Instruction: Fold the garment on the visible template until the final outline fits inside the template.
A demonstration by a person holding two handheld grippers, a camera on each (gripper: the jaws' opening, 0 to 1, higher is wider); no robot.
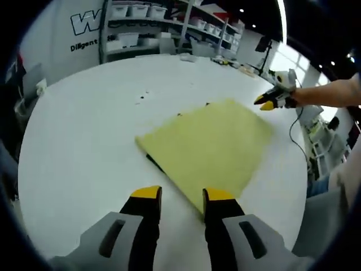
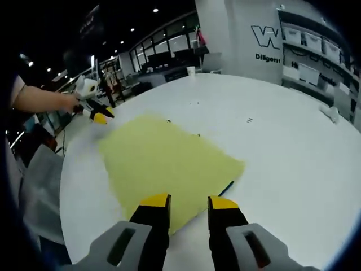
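While lying flat mid-frame on the bench (image 1: 84, 141), soft, light cloth (image 1: 214, 147); best pinched at corners. Left tool (image 1: 181, 197), right tool (image 2: 189, 202): both spread, empty.

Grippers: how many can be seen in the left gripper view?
2. The left gripper rises from the bottom edge, jaws apart, near the yellow garment. The right gripper is held at the garment's far corner.

bare table (image 1: 84, 141) around garment (image 1: 211, 147), shelves (image 1: 152, 25) far
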